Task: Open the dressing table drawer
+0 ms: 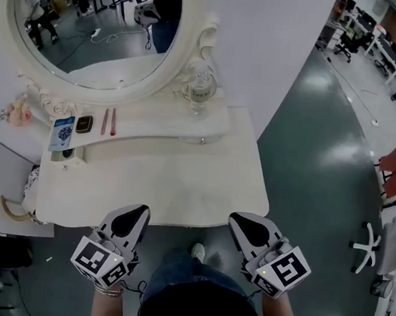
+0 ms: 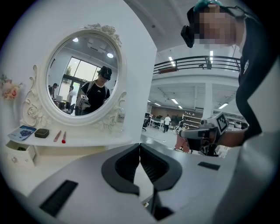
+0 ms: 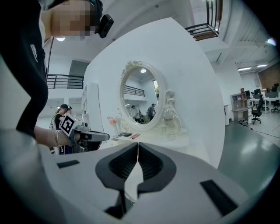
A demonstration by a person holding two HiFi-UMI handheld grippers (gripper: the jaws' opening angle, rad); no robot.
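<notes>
Before the dressing table (image 1: 182, 180) we hold the left gripper (image 1: 132, 218) and the right gripper (image 1: 249, 228) just off its near edge, both jaws closed and empty. The small drawer (image 2: 18, 154) sits far left under the shelf (image 1: 153, 124) — card (image 1: 62, 133), compact (image 1: 84, 124), two pink sticks (image 1: 109, 121) above; a bottle (image 1: 199, 88) stands by the mirror (image 1: 93, 21).

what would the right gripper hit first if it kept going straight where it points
Probably the dressing table: the right gripper aims at its front edge or top, near the right corner; depth is unclear.
</notes>
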